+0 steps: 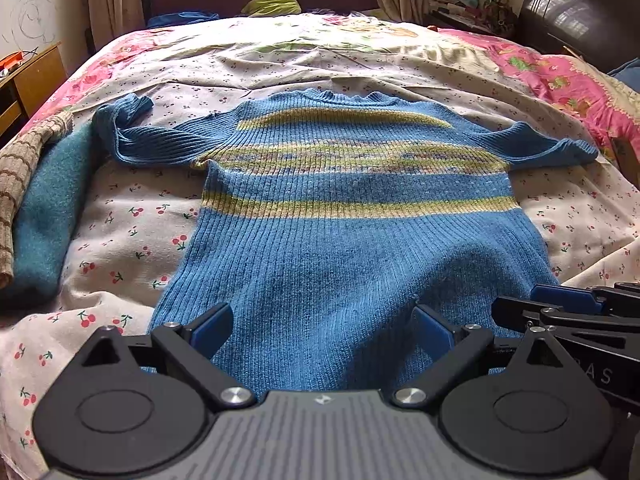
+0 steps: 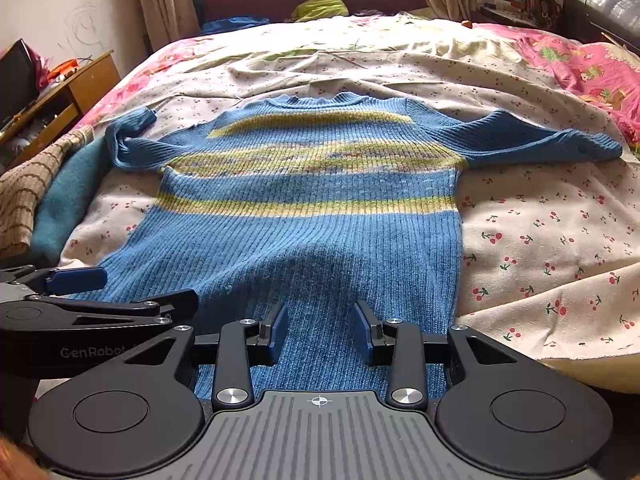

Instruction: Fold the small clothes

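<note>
A blue ribbed knit sweater (image 1: 344, 240) with yellow-green stripes lies flat, front up, on the bed, collar far, hem near me; it also shows in the right wrist view (image 2: 316, 236). Its left sleeve (image 1: 128, 136) is bent and bunched, its right sleeve (image 1: 552, 146) lies stretched out. My left gripper (image 1: 322, 332) is open over the hem's left part. My right gripper (image 2: 320, 330) is open, jaws narrower, over the hem's right part. Each gripper shows at the other view's edge, the right one (image 1: 568, 300) and the left one (image 2: 76, 280). Nothing is held.
The bed has a cream cherry-print sheet (image 1: 132, 240) over a pink floral cover (image 1: 560, 76). A teal garment (image 1: 52, 216) and a brown checked cloth (image 1: 20, 172) lie at the left. A wooden desk (image 2: 80, 88) stands left, a dark headboard (image 1: 580, 12) right.
</note>
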{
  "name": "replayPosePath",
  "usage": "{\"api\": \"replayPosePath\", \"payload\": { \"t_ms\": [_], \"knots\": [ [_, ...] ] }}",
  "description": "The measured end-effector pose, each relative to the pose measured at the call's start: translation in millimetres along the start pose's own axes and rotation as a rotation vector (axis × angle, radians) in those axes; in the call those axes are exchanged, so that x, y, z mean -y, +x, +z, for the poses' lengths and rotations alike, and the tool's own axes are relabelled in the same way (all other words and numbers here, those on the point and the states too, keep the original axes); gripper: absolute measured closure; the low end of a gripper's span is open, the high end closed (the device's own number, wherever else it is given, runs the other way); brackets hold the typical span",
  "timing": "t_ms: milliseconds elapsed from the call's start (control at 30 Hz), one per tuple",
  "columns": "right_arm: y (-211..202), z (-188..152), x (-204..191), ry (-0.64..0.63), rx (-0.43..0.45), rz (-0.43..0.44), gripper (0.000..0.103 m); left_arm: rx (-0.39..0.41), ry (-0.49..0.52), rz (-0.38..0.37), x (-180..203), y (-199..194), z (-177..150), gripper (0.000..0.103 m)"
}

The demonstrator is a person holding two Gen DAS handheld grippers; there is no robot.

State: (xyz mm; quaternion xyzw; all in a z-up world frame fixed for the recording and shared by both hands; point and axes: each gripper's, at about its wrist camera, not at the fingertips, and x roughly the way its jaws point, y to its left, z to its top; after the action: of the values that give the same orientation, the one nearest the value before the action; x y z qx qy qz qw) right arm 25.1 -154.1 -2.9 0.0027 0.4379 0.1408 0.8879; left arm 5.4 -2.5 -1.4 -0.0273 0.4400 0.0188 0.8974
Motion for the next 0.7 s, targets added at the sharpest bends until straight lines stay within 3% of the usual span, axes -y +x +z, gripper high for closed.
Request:
{"api": "replayPosePath", "payload": {
  "t_ms": [700],
  "knots": [
    [12,28,45,0.093,0.027,0.019,0.067,0.018,0.055,-0.023,33,25,44,0.0]
  ]
}}
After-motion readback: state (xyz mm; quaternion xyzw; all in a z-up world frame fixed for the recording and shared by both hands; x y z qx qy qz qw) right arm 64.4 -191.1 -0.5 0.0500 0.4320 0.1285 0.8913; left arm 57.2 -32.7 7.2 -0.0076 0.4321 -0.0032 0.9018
